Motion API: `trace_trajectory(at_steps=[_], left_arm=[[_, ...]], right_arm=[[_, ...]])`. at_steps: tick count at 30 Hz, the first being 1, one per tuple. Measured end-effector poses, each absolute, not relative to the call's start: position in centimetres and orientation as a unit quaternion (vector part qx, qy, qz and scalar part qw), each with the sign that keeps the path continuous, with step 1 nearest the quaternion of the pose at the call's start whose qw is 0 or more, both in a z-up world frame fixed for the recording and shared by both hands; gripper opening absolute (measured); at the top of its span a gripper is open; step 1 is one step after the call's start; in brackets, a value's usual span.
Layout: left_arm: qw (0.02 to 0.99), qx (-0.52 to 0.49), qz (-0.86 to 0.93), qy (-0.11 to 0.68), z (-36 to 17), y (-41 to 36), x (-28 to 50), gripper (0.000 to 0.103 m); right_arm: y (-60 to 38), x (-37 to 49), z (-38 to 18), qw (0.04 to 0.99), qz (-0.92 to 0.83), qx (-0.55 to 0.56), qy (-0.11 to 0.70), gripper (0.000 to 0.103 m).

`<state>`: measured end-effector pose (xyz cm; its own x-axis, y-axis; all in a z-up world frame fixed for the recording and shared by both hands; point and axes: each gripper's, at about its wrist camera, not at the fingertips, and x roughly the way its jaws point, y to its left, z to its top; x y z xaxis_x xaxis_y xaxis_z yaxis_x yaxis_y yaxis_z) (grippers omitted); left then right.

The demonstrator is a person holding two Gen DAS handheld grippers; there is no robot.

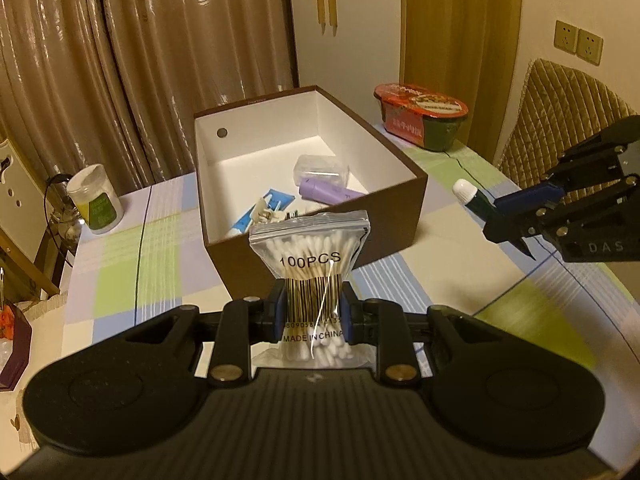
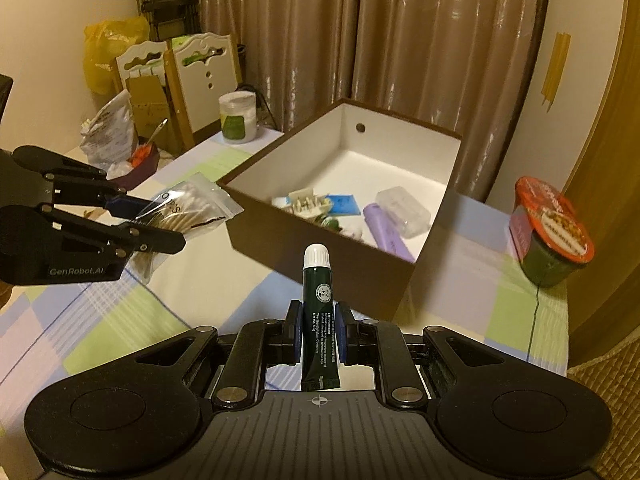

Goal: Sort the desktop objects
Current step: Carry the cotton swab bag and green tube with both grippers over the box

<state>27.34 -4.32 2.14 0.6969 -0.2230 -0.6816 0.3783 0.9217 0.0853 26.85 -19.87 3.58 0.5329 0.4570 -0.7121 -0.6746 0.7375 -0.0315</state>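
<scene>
Above the checked table (image 1: 132,248), both grippers carry an item toward the open brown box (image 1: 404,196), which sits at 12 o'clock in both wrist views.

Left gripper (image 1: 312,312): its jaws are clamped across the barcode band of the bag of cotton swabs (image 1: 310,256), pinching the bag to a waist; the sealed top stands upright just in front of the near box wall. In the right wrist view this gripper lies at 9 o'clock.

Right gripper (image 2: 318,334): its jaws are pressed together on the lower body of the dark green tube (image 2: 319,308), white cap pointing at 12 o'clock, short of the near box wall. In the left wrist view it lies at 3 o'clock.

Inside the box already: a purple tube (image 1: 328,194), a clear case (image 1: 320,168) and a blue packet (image 1: 264,208).

Suggested handling: carry each item over the rim before lowering, as the bag's splayed top could catch the wall. Release over the bare white floor at the far end. Enter one at a time, or keep the grippers well apart, so they do not meet over the opening.
</scene>
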Motion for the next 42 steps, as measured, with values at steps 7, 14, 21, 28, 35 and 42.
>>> trace_trajectory(at_steps=[7, 14, 21, 28, 35, 42], left_arm=[[0.916, 0.105, -0.165, 0.350, 2.4, -4.4, 28.1, 0.022], [0.915, 0.105, -0.156, 0.357, 2.6, -4.5, 29.2, 0.022], [0.916, 0.103, -0.154, 0.356, 2.8, -4.5, 30.3, 0.022], [0.917, 0.103, -0.153, 0.355, 2.9, -4.4, 31.1, 0.022], [0.918, 0.104, -0.152, 0.352, 3.0, -4.4, 32.3, 0.022], [0.920, 0.109, -0.153, 0.343, 3.5, -4.5, 34.0, 0.022]], right_arm=[[-19.5, 28.1, 4.2, 0.865, 0.324, -0.150, 0.352, 0.015], [-19.0, 29.4, 4.4, 0.865, 0.324, -0.152, 0.351, 0.015], [-18.5, 30.7, 4.5, 0.866, 0.324, -0.151, 0.351, 0.015], [-18.4, 31.8, 4.6, 0.867, 0.321, -0.150, 0.350, 0.015], [-18.3, 33.1, 4.7, 0.870, 0.315, -0.146, 0.351, 0.015], [-17.5, 34.8, 5.4, 0.873, 0.314, -0.149, 0.344, 0.015]])
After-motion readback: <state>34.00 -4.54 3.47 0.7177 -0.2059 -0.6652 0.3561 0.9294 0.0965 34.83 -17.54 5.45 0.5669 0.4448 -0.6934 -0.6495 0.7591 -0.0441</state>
